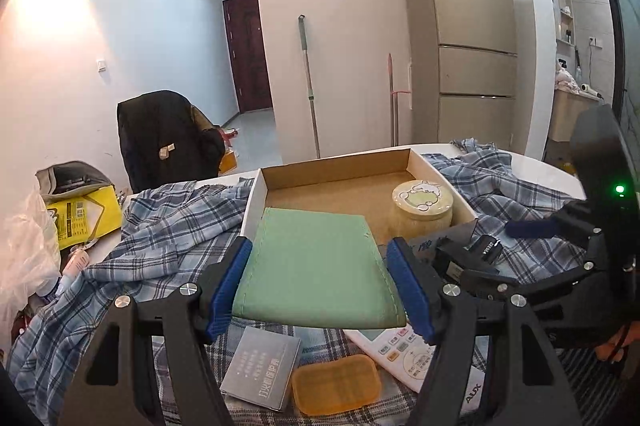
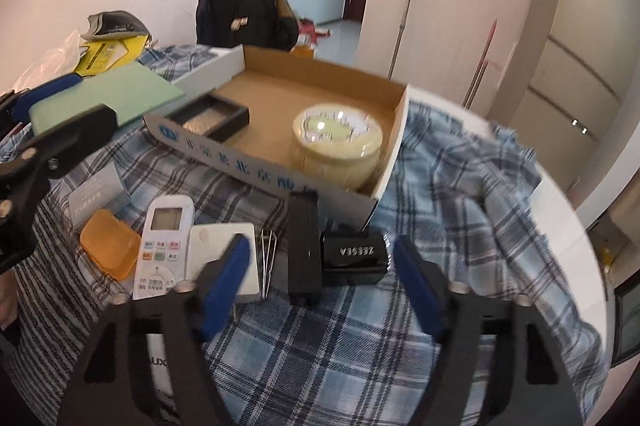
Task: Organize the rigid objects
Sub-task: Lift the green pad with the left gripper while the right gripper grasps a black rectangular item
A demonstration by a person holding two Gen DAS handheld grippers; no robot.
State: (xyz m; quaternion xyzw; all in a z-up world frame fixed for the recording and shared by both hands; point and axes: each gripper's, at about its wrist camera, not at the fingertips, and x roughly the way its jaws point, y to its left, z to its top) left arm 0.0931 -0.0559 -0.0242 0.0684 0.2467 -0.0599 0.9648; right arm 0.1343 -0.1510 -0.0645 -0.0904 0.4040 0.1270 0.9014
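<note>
Left fingers (image 1: 236, 282) clamp green pad (image 1: 316, 266) sides.

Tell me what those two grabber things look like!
Both are black plastic frames shaped like a Y. The left gripper and right gripper each have two fingers covered with ridged blue pads, and shiny silver bolts at the joints. On the right one's body glows a small green light.

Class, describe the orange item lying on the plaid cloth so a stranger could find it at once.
Start at the cardboard box on the plaid cloth. Nearer than it lies a white remote control; the orange case touches its left side. It alone is translucent orange with rounded corners.
</note>
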